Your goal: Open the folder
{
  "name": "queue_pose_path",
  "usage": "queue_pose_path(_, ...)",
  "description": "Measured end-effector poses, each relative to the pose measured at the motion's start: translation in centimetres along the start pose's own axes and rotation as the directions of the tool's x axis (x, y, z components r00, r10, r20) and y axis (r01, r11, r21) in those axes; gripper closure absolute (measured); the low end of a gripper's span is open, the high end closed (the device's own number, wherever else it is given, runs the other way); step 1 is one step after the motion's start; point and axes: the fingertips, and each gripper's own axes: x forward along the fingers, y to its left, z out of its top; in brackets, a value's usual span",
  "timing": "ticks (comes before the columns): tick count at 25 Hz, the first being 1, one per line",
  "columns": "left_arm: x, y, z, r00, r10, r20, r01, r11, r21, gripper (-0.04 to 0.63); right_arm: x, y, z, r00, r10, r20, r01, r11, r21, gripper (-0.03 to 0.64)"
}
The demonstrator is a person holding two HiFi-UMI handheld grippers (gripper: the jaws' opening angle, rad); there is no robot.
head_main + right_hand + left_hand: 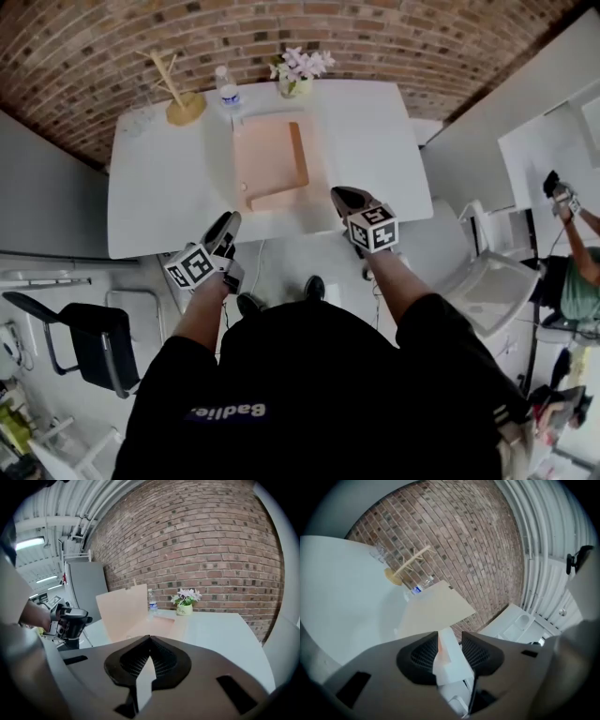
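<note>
A peach folder (267, 164) lies open in the middle of the white table (159, 197). In the right gripper view one cover (124, 611) stands upright beside the flat half (157, 626). The same cover (433, 609) shows as a beige panel in the left gripper view. My left gripper (226, 228) hangs in the air off the table's front edge, open, nothing held between its pads. My right gripper (347, 199) hovers at the front edge right of the folder, jaws closed together on nothing. Neither touches the folder.
A water bottle (227, 92), a small flower pot (298, 70) and a wooden stand (183, 103) sit along the table's far edge by the brick wall. A black chair (94, 342) stands at left, a white chair (492, 281) at right, and a person (577, 272) works beyond it.
</note>
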Motion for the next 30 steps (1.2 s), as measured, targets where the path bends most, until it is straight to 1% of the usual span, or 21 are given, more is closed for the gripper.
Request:
queue_pose_path(2, -0.3, -2.5, 0.0, 0.999, -0.043, -0.014, 0.044, 0.997, 0.057, 0.44, -1.1, 1.1, 1.2, 0.999, 0.016, 0.035, -0.016, 1.0, 0.01, 0.589)
queue_pose_path(5, -1.2, -6.1, 0.4, 0.997, -0.065, -0.032, 0.07, 0.983, 0.167, 0.459, -2.6, 3.0, 2.5, 0.995, 0.038, 0.088, -0.042, 0.998, 0.042, 0.589)
queue_pose_path(8, -1.9, -9.1, 0.0, 0.993, -0.112, -0.048, 0.12, 0.959, 0.255, 0.479, -4.2, 5.3, 3.6, 0.989, 0.076, 0.123, -0.082, 0.995, 0.049, 0.589)
queue_pose_path(13, -3.0, -13.9, -0.1, 0.984, -0.15, -0.1, 0.176, 0.919, 0.353, 0.503, -6.3, 9.2, 4.8, 0.977, 0.156, 0.144, -0.162, 0.986, 0.034, 0.589)
queue_pose_path(15, -3.4, -15.3, 0.1, 0.98, -0.165, -0.107, 0.194, 0.904, 0.382, 0.514, -7.2, 10.9, 5.1, 0.971, 0.183, 0.151, -0.189, 0.982, 0.024, 0.589)
queue_pose_path(18, -3.9, -17.1, 0.7, 0.977, -0.189, -0.096, 0.212, 0.883, 0.418, 0.534, -8.5, 12.7, 5.7, 0.963, 0.215, 0.164, -0.22, 0.975, 0.011, 0.589)
queue_pose_path(22, -4.8, -19.0, 0.5, 0.969, -0.223, -0.109, 0.247, 0.839, 0.485, 0.551, -10.1, 14.7, 6.9, 0.947, 0.254, 0.199, -0.26, 0.966, 0.003, 0.589)
queue_pose_path(25, -5.4, -20.3, 0.6, 0.968, -0.225, -0.113, 0.25, 0.809, 0.532, 0.575, -11.0, 16.0, 8.1, 0.935, 0.279, 0.221, -0.285, 0.959, -0.007, 0.589)
queue_pose_path(27, -5.6, -20.8, 0.7, 0.968, -0.228, -0.106, 0.248, 0.795, 0.554, 0.591, -11.4, 16.8, 9.1, 0.925, 0.296, 0.239, -0.301, 0.954, -0.016, 0.589)
queue_pose_path(30, -5.8, -21.5, 0.9, 0.965, -0.242, -0.1, 0.255, 0.781, 0.569, 0.592, -12.1, 17.7, 10.2, 0.913, 0.314, 0.26, -0.317, 0.948, -0.034, 0.589)
